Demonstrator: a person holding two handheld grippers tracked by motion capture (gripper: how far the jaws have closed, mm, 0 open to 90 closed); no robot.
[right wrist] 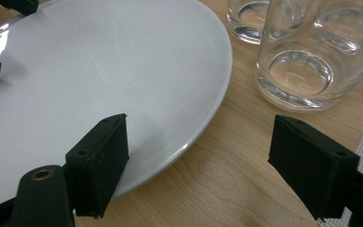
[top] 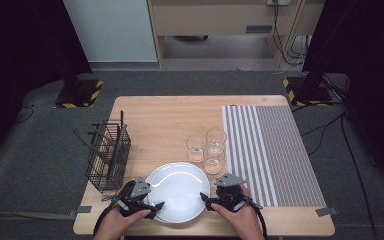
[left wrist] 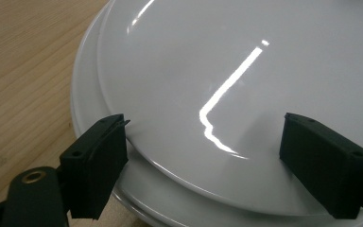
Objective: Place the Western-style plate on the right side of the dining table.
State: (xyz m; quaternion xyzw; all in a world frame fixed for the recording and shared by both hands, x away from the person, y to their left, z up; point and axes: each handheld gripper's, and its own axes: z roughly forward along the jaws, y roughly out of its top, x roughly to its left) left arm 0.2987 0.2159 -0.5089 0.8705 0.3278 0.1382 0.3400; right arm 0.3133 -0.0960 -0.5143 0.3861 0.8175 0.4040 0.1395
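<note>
Two white plates lie stacked near the table's front edge, the top plate (top: 180,187) shifted a little off the lower one (left wrist: 82,94). My left gripper (top: 154,207) is at the stack's left rim, open. In the left gripper view its jaws (left wrist: 208,156) stand wide apart over the top plate's (left wrist: 217,61) near edge, and the left pad (left wrist: 97,163) sits right at the rim. My right gripper (top: 206,201) is at the right rim, open (right wrist: 203,161): one pad (right wrist: 99,161) hangs over the plate (right wrist: 99,71), the other over bare wood.
Three clear glasses (top: 213,159) stand close together just behind and to the right of the plates; the nearest glass (right wrist: 302,71) is a short way past my right jaws. A black wire basket (top: 107,155) with utensils stands at the left. A striped mat (top: 275,150) covers the table's (top: 155,120) right side.
</note>
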